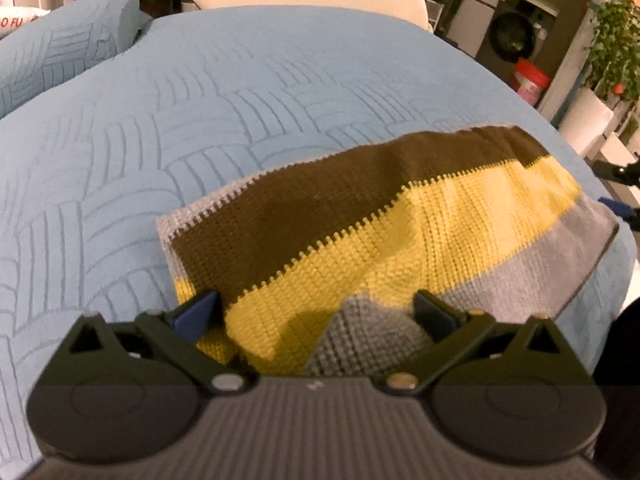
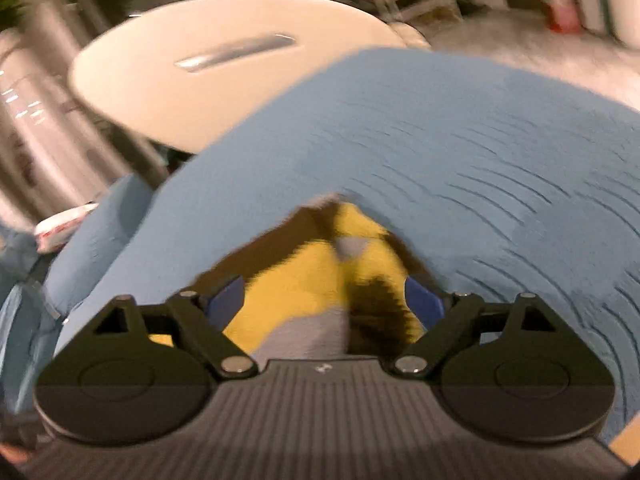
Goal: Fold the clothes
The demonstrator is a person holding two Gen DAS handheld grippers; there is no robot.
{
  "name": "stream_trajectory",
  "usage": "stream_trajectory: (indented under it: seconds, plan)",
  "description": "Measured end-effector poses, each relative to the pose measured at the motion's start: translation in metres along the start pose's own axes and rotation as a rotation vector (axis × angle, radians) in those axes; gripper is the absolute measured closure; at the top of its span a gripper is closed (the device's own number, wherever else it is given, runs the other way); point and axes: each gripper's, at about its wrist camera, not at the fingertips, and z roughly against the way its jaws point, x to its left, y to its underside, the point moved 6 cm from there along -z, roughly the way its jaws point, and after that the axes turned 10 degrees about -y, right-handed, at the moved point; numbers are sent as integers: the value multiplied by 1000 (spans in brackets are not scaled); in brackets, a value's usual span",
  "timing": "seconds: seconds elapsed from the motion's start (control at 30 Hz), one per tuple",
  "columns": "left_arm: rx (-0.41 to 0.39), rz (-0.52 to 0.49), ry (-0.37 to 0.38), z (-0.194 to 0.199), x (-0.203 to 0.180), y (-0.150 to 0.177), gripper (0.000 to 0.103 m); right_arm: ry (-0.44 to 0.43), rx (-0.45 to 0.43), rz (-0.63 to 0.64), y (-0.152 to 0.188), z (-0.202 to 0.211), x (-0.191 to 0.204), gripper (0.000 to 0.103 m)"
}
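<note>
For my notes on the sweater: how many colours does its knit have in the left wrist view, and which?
Sweater on the blue bedspread, bands by colour:
Brown: 1
Yellow: 1
Grey: 1
Total: 3 colours

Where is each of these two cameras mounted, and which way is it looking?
Left wrist view: sits on the left gripper, looking down along its open fingers at the striped knit sweater.
Right wrist view: sits on the right gripper, blurred, fingers spread over the sweater.
Shared: sweater, blue quilted bedspread, white headboard.
</note>
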Motion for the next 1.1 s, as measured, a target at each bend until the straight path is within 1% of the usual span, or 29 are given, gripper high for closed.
stream_trajectory:
  seconds: [0.03,0.07,0.13,0.17,0.2,0.23,0.27,0.33,0.37,0.4,0.43,0.47,0.5,0.53,0.57,0.6,0.63,0.67,0.7,0.77,0.8,0.83,0.87,0.93,0.97,1.0,1.03,1.07,1.1]
  plan:
    - [-6,2,0,-2,2,1,0,13,-17,-64,-3,3,-12,14]
    - [-8,4,1,-2,3,1,0,8,-21,-103,-1,-7,-16,14]
    - [-11,7,2,-2,4,2,0,-28,-21,-264,3,-13,-43,14]
    - [-13,7,2,-3,5,2,0,-37,-16,-295,5,-22,-42,10]
    - [-18,10,3,-3,4,1,0,-71,-15,-348,10,-21,-53,7]
    - [-24,13,5,-4,3,0,0,-104,-25,-366,14,-20,-59,0]
    - [-33,19,5,-4,3,-1,0,-117,-23,-365,19,-27,-55,0]
    - [-56,21,-4,0,2,-4,1,-144,22,-324,27,-18,-50,0]
    - [-90,7,-15,7,0,-6,7,-156,40,-316,27,-21,-44,0]
    - [-124,-9,-26,14,-3,-8,13,-193,86,-302,36,-18,-41,0]
    - [-144,-14,-34,21,-6,-11,14,-224,129,-280,45,-13,-37,0]
    - [-181,-11,-24,35,-12,-15,13,-236,149,-267,48,-15,-35,0]
    - [-205,-10,-8,43,-16,-18,10,-256,188,-234,51,-13,-34,0]
    - [-265,-14,25,58,-27,-27,9,-265,211,-208,54,-10,-34,1]
    - [-304,-17,42,68,-36,-35,6,-272,235,-180,57,-8,-33,4]
    - [-326,-18,55,71,-45,-43,2,-251,265,-116,65,-2,-33,17]
    - [-347,-19,69,73,-54,-50,0,-218,278,-69,70,-3,-34,37]
    - [-347,-17,74,71,-58,-54,0,-206,284,-52,69,-19,-38,61]
    - [-315,-12,69,58,-68,-61,0,-196,295,-36,77,-13,-41,64]
    - [-167,-14,5,12,-83,-62,3,-185,303,-10,83,-10,-45,66]
    - [-118,-42,-39,-6,-86,-57,6,-181,293,10,86,4,-46,67]
    - [-70,-70,-83,-24,-90,-53,4,-183,279,16,84,12,-44,68]
    - [-76,-92,-102,-31,-91,-50,0,-185,264,21,81,20,-43,69]
    - [-105,-109,-124,-32,-95,-46,0,-213,220,27,80,43,-40,69]
    - [-119,-118,-134,-32,-97,-44,0,-232,192,41,87,69,-38,69]
    - [-111,-117,-135,-26,-97,-46,0,-239,186,49,87,73,-35,69]
    - [-102,-116,-134,-20,-97,-47,7,-251,175,63,90,84,-34,69]
    - [-105,-112,-130,-15,-96,-49,12,-253,171,69,86,76,-32,69]
    - [-119,-98,-132,-3,-91,-50,11,-254,162,81,93,86,-29,69]
